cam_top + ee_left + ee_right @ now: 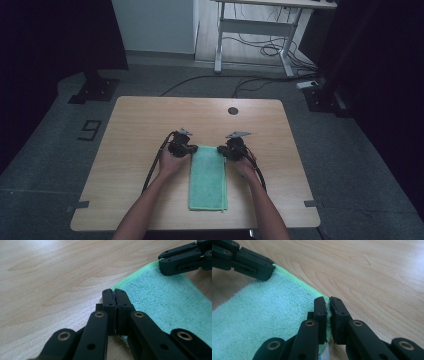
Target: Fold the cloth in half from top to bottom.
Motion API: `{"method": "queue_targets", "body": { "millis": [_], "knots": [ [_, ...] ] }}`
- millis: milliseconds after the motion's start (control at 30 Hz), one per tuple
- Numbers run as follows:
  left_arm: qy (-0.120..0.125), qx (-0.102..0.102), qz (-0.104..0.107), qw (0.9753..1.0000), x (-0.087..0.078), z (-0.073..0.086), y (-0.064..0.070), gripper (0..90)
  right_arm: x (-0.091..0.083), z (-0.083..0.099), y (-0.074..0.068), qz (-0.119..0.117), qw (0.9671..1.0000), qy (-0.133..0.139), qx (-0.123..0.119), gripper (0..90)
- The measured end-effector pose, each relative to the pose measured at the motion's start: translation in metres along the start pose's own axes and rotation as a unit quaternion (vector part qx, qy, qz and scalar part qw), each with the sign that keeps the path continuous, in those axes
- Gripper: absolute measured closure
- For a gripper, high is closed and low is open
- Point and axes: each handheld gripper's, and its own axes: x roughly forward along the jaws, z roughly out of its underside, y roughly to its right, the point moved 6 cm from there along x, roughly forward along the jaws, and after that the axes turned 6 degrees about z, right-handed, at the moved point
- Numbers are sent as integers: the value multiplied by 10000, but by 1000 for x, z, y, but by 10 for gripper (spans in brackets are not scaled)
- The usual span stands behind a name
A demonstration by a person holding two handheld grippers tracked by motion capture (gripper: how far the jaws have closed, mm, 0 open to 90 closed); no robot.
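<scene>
Left gripper (115,293) and right gripper (328,301) each pinched shut on a far corner of the folded green terry towel (208,177) — thin bites, uneven lifting could slip one corner.

towel (172,300) cut by right edge, corners under fingers (322,307)

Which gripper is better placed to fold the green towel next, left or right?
Neither clearly: the left gripper and right gripper each pinch a far corner of the green towel, so both look equally ready.
</scene>
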Motion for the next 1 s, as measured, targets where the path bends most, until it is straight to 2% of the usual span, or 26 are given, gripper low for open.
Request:
{"method": "queue_targets", "body": {
  "millis": [133,400,867,1000],
  "knots": [
    [165,108,-30,9998,-11,-7,7,883,-12,-6,-2,-7,9998,181,-130,835],
    [352,213,-69,9991,-25,-16,15,882,-31,-18,-5,54,9990,402,-188,835],
    [364,221,-109,9990,-26,-17,16,882,-32,-18,-5,8,9990,431,-143,836],
    [391,216,-150,9989,-30,-23,13,882,-30,-25,-5,45,9990,414,-169,837]
  ]
}}
